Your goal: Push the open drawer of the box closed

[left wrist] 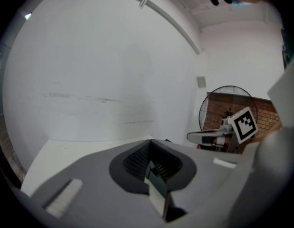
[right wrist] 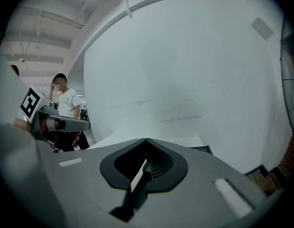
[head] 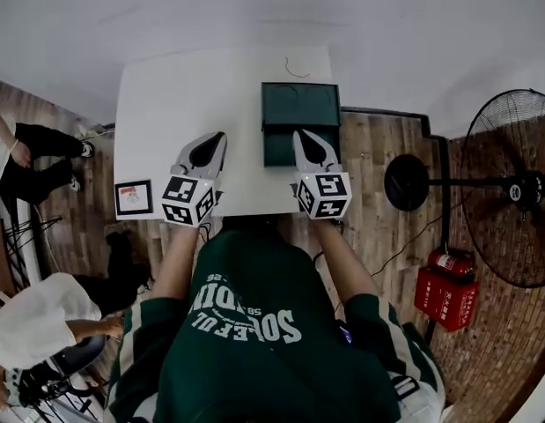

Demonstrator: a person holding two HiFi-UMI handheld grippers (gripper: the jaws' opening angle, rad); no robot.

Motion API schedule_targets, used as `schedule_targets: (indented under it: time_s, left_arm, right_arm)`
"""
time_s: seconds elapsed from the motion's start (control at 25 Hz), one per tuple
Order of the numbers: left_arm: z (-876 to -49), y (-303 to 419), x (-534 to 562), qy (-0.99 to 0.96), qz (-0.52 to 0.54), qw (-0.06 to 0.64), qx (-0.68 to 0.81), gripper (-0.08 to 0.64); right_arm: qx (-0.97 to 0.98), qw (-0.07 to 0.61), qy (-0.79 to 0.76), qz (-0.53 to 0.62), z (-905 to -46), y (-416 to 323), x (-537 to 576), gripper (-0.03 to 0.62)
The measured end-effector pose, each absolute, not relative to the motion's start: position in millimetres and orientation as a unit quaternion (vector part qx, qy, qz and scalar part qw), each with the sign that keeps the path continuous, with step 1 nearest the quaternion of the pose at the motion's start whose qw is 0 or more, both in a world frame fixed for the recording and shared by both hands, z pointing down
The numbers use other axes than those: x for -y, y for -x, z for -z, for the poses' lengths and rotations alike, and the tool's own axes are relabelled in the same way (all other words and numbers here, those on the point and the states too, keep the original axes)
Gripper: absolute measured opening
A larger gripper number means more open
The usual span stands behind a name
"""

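A dark green box (head: 300, 106) stands at the far middle of the white table (head: 166, 113). Its drawer (head: 277, 148) is pulled out toward me. My right gripper (head: 299, 133) hovers over the drawer's right part, jaws meeting at the tip, nothing between them. In the right gripper view the gripper (right wrist: 146, 140) points at the white wall, and a corner of the box (right wrist: 204, 149) shows to its right. My left gripper (head: 219, 136) is over bare table just left of the drawer, also shut and empty. In its own view the left gripper (left wrist: 149, 141) aims above the tabletop.
A small black-framed card (head: 133, 197) lies at the table's near left corner. A standing fan (head: 510, 188) with a round base (head: 406, 181) and red fire extinguishers (head: 448, 289) are on the floor to the right. People sit at the left (head: 34, 161).
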State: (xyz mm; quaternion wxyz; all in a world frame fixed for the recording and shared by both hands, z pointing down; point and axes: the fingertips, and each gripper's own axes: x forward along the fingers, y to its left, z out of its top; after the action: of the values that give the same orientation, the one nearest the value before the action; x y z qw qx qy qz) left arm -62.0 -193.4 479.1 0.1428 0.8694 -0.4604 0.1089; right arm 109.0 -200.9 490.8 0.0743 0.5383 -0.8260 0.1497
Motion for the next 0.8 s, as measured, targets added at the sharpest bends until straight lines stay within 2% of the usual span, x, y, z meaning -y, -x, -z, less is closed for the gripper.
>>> schedule_targets:
  time_s: [0.48, 0.8]
  left_arm:
    - [-500.7, 37.5, 211.8, -0.874, -0.122, 0.161, 0.442, 0.052]
    - [-531.9, 32.1, 205.0, -0.873, -0.138, 0.187, 0.428, 0.052]
  right_arm:
    - [0.814, 0.092, -0.548, -0.166, -518.3, -128.8, 203.2, 0.000]
    - [0.795, 0.129, -0.556, -0.207, -587.3, -142.5, 159.4, 0.001]
